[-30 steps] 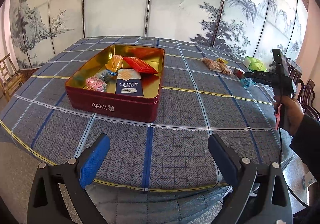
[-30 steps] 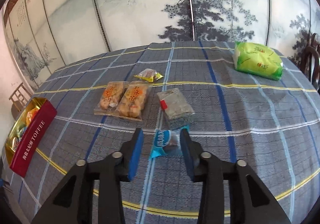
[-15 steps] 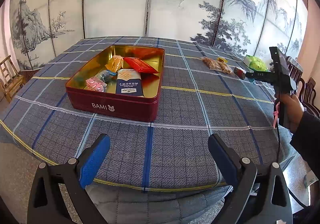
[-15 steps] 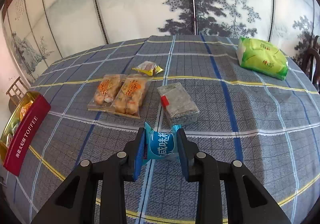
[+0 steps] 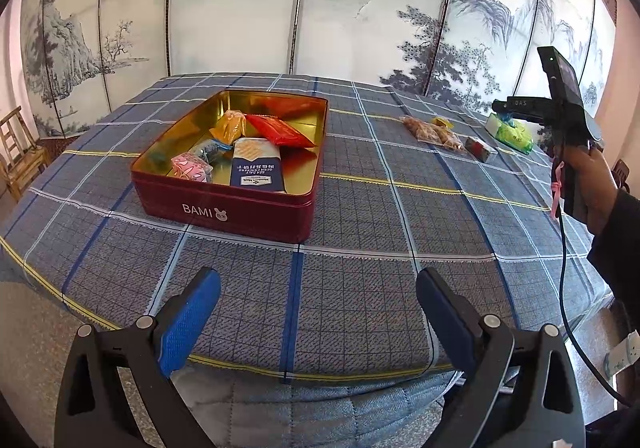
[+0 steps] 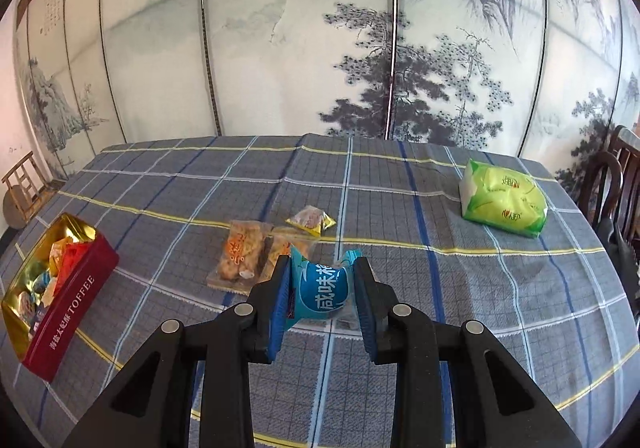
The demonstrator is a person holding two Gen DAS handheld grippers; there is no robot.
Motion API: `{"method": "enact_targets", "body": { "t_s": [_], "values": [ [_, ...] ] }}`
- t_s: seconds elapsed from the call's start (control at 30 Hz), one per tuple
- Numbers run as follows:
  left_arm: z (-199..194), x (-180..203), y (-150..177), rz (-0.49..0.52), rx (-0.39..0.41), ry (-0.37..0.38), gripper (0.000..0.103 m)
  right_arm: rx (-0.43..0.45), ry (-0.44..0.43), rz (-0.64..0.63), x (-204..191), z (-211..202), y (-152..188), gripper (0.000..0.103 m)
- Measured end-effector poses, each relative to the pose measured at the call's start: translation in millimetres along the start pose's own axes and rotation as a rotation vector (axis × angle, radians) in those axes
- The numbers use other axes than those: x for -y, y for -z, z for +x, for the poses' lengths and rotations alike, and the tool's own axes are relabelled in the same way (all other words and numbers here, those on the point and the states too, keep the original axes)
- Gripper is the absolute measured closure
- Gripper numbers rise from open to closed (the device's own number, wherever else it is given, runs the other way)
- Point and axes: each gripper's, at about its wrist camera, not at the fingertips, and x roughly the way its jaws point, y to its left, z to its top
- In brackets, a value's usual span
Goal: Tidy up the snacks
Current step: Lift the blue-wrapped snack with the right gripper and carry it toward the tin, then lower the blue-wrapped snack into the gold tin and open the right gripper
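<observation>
Checked cloth covers the table point(image 6: 500, 308); the right gripper point(image 6: 322, 286) pinches a blue candy point(image 6: 320, 288), best carried high over the tin point(image 6: 72, 304)'s rim; the left gripper point(image 5: 316, 314) gapes empty.

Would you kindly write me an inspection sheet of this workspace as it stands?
Surface: table under a blue checked cloth.
Job's things: open red tin holding several wrapped snacks; two clear pastry packs, small yellow packet and green bag loose on the cloth.
Clutter: nothing seen.
Grippers: right tongs shut on a blue snack packet, held above the cloth; left tongs open and empty near the table edge.
Cables: black cable hanging from the right tool.
Surroundings: painted landscape screen; wooden chairs at both sides.
</observation>
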Motion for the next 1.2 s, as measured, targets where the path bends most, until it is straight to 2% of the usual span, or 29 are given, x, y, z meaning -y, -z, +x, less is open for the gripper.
{"method": "enact_targets", "body": {
  "t_s": [0.57, 1.2],
  "values": [
    [-18.8, -45.9, 11.9, -0.111, 0.033, -0.012, 0.006, 0.055, 0.004, -0.108, -86.5, -23.6, -44.3, 0.071],
    [-34.0, -96.9, 34.0, -0.239, 0.045, -0.037, 0.006, 0.079, -0.074, -0.24, -208.2, -35.8, -59.5, 0.071]
  ]
}}
